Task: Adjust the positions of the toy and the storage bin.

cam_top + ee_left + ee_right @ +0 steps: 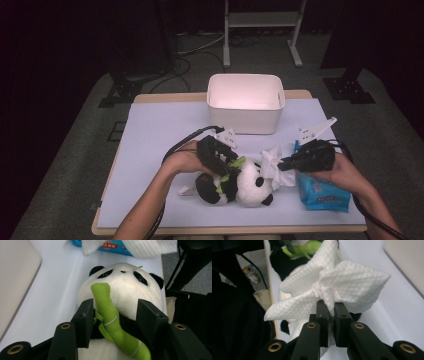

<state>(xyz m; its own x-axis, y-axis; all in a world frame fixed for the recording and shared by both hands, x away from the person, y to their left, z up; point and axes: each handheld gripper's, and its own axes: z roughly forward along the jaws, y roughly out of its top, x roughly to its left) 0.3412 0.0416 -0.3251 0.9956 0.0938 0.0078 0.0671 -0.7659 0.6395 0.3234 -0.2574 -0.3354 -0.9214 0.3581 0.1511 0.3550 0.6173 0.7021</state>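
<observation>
The panda (pixel 250 186) lies near the counter's (pixel 160 130) near edge, just left of the wipes pack (pixel 322 195). It is soft and light, so it will squash under a squeeze; the body gives the firmest hold. The left tongs (pixel 116 317) straddle its neck and bamboo (pixel 110 322), released. The right tongs (pixel 331 312) are clenched on a limp wipe (pixel 332 290) that will fold under any push, bunched at its middle.
</observation>
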